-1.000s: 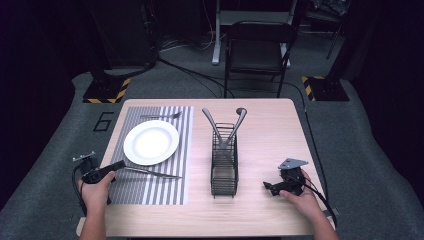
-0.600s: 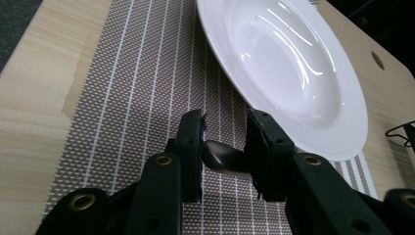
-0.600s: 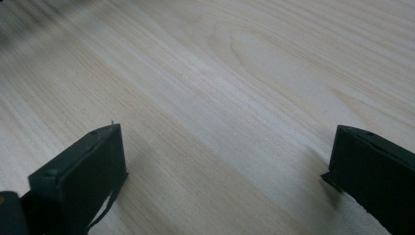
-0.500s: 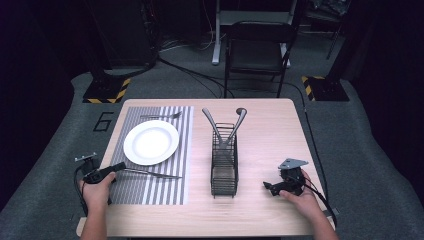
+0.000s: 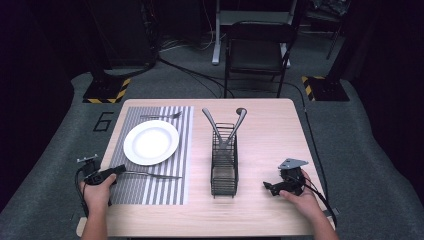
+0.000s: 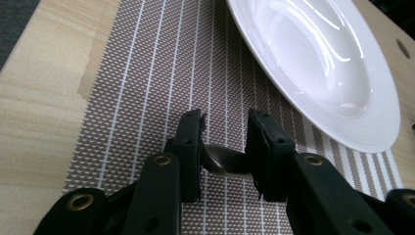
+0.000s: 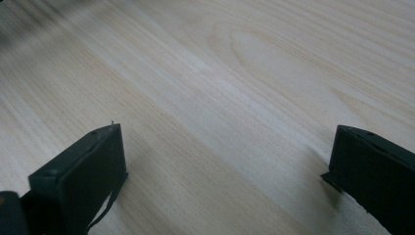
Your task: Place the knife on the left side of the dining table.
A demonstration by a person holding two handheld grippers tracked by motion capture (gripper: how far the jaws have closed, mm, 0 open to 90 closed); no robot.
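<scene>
A large grey "6" (image 5: 102, 121) was marked on the floor just left of the table (image 5: 270, 135); no other writing could be read. On the table lay one striped placemat (image 5: 150, 187), one white plate (image 5: 151, 142), and two pieces of cutlery on the mat: one fork (image 5: 161, 116) beyond the plate, and one utensil (image 5: 150, 175) just in front of it; one black wire caddy (image 5: 224, 165) stood at the middle with two handles (image 5: 240, 120) sticking up from it. The left gripper (image 6: 226, 128) sat at the mat's near left edge, its jaws narrowed around the utensil's handle end, which lay between the pads and appeared pinched; the right gripper (image 7: 225, 161) rested over bare wood to the right of the caddy, jaws spread wide with nothing between them.
</scene>
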